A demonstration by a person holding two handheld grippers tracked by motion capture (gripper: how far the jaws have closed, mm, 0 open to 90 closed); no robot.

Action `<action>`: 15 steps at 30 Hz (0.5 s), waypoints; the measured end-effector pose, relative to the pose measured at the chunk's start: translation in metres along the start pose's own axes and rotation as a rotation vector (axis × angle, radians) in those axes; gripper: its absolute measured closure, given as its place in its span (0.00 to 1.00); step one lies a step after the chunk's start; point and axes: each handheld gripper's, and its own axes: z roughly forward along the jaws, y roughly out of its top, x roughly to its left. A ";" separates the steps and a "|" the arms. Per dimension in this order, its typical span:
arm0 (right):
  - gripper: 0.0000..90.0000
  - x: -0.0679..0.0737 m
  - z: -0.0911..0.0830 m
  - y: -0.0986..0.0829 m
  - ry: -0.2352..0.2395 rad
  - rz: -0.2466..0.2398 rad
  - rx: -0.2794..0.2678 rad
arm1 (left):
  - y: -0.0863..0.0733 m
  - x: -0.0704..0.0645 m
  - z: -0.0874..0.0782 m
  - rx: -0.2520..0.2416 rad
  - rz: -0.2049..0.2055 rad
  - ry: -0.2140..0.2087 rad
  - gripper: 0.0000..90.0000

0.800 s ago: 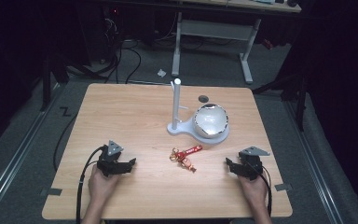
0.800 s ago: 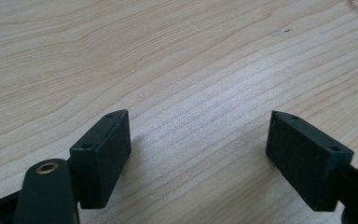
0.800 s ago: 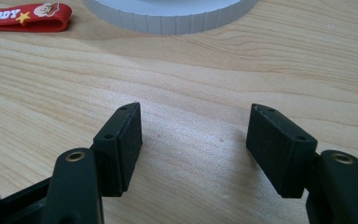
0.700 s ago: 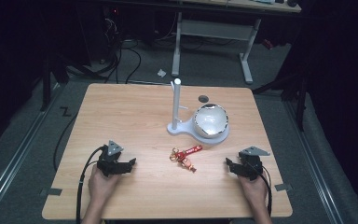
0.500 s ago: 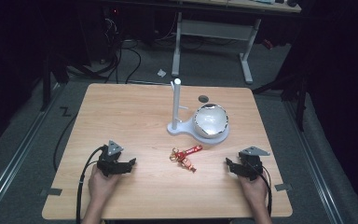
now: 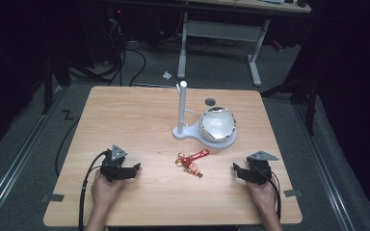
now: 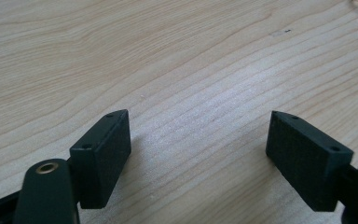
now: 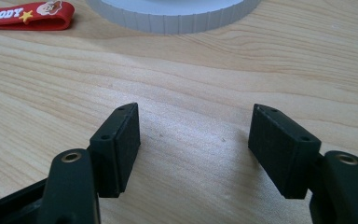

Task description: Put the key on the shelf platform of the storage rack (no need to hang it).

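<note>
A red keychain (image 6: 191,160) with a strap and a small figure lies in the middle of the wooden table (image 6: 139,125). Its red strap (image 8: 25,16), printed WOODY, lies at the top left of the right gripper view. Behind it stands a white stand (image 6: 182,111) with an upright post and a round base (image 8: 177,11) that carries a shiny dome (image 6: 217,123). My left gripper (image 6: 134,169) rests on the table at the front left, open, with bare wood between its fingers (image 7: 103,156). My right gripper (image 6: 236,171) rests at the front right, open and empty, fingers (image 8: 117,147) spread wide.
A small dark round spot (image 6: 210,101) marks the table behind the dome. A cable (image 6: 84,187) trails from the left gripper off the front edge. Beyond the table a white desk frame (image 6: 221,33) and floor cables stand in the dark.
</note>
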 end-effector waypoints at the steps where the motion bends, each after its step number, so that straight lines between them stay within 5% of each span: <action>1: 0.38 0.000 0.000 0.000 0.000 -0.001 0.000 | 0.000 0.000 0.000 0.000 0.001 0.000 0.25; 15: 0.41 0.003 -0.004 0.000 -0.022 -0.005 0.004 | 0.000 0.000 0.000 0.002 -0.001 -0.001 0.25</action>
